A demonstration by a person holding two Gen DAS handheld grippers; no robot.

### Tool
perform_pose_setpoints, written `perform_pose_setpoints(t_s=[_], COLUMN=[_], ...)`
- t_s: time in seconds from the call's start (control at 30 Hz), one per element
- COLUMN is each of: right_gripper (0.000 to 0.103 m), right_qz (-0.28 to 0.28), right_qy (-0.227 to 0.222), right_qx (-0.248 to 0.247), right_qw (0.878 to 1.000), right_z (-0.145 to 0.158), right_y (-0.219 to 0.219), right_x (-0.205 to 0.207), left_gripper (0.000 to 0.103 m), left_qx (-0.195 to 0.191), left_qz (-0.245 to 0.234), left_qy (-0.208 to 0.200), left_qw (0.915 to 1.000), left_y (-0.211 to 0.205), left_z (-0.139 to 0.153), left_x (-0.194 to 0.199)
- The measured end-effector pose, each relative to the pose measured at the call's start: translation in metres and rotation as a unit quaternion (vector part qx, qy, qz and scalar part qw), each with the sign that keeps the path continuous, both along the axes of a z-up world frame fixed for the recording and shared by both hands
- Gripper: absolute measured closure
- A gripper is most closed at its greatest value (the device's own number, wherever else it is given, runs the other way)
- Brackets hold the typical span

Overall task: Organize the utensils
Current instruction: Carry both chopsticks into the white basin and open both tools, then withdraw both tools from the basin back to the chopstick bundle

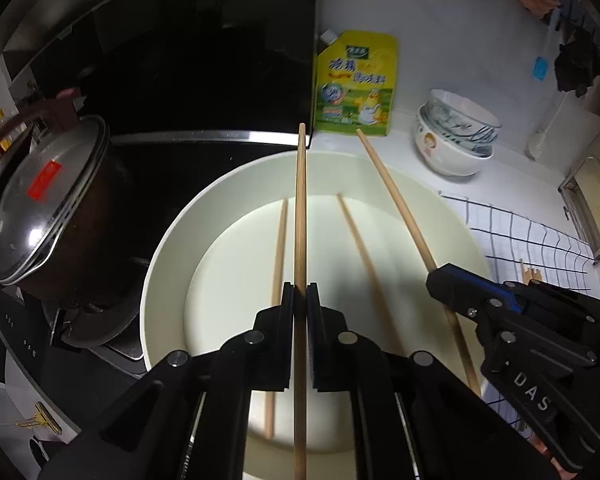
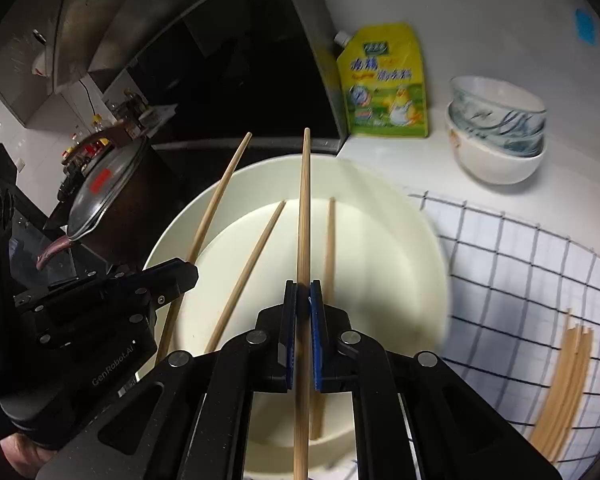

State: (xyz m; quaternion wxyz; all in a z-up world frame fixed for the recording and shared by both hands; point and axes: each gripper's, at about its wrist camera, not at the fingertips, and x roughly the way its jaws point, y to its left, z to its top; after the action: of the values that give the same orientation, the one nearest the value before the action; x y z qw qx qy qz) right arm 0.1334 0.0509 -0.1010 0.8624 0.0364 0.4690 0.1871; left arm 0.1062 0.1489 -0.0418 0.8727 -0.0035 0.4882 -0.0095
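Where checked cloth (image 2: 520, 272) ends, white counter (image 1: 416, 20) begins.

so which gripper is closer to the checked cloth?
Right. The right gripper hovers over the plate by the checked cloth; the left gripper is on the pot side.

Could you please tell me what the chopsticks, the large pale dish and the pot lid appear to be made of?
Chopsticks: probably bamboo or wood, matte tan with faint grain.
Large pale dish: likely glazed ceramic, possibly melamine; smooth cream surface with soft sheen.
Pot lid: glass, see-through with reflections, in a shiny metal rim.
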Motion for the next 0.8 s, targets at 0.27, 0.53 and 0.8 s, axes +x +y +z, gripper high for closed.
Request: perform_pose_setpoints(t_s=[0.27, 0.53, 0.8], right_gripper=[0.097, 0.096, 0.086], right_qz=[-0.027, -0.039, -0.046], right_qy=[0.049, 0.052, 0.029], right_qx=[-0.010, -0.020, -0.030], right_qw=[0.998, 0.998, 0.998], right_z=[-0.046, -0.051, -0.033], right_y=[0.012, 0.012, 0.012], right_x=[0.018, 0.019, 0.008], left_gripper=[0.096, 0.095, 0.060], left_qx=[0.000, -0.003, -0.006], left_qz=[-0.018, -0.020, -0.005], left_qy=[0.040, 0.050, 0.037], left_qw=[0.9990, 0.9986, 0.9993], left_y=[0.016, 0.021, 0.034], left_z=[-0.041, -0.058, -0.047], left_x=[0.017, 0.021, 0.016])
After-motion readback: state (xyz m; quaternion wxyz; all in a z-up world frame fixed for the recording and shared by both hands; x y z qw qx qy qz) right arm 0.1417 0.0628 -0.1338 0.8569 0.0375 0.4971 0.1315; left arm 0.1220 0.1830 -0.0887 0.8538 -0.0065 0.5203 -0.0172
